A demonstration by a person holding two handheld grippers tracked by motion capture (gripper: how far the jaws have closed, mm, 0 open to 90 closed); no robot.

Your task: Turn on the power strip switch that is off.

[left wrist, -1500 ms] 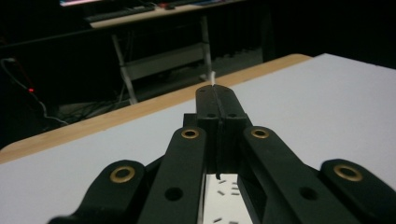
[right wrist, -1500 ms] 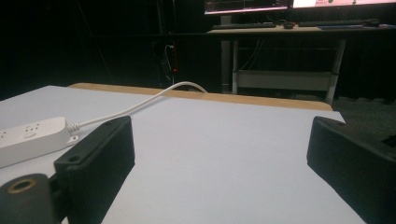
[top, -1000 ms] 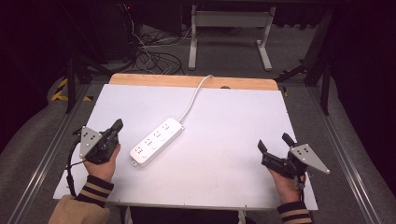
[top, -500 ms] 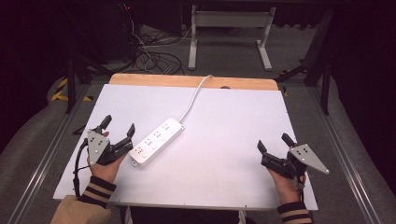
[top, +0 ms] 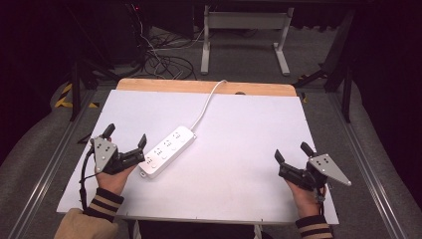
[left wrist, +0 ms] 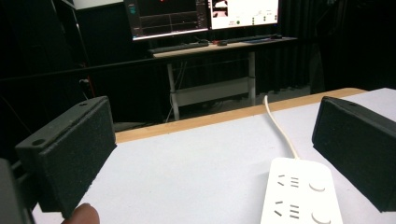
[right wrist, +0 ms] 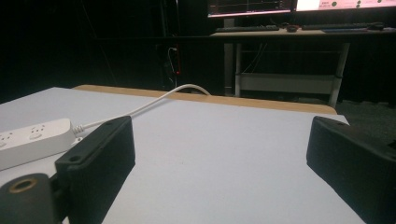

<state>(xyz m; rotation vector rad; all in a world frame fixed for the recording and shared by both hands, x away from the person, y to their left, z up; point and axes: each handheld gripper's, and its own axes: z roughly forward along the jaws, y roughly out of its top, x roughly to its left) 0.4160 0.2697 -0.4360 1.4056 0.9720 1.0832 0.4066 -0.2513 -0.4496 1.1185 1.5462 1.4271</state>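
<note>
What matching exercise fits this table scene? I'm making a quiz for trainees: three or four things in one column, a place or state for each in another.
Column one:
1. power strip
2. left claw
3. right claw
4. white cable

Column two:
A. runs from the strip over the table's far wooden edge
B. open, near the table's right edge, away from the strip
C. lies diagonally on the white tabletop
D. has just been opening, nothing between its jaws, beside the strip's near end

Pairs: 1-C, 2-D, 3-B, 4-A
</note>
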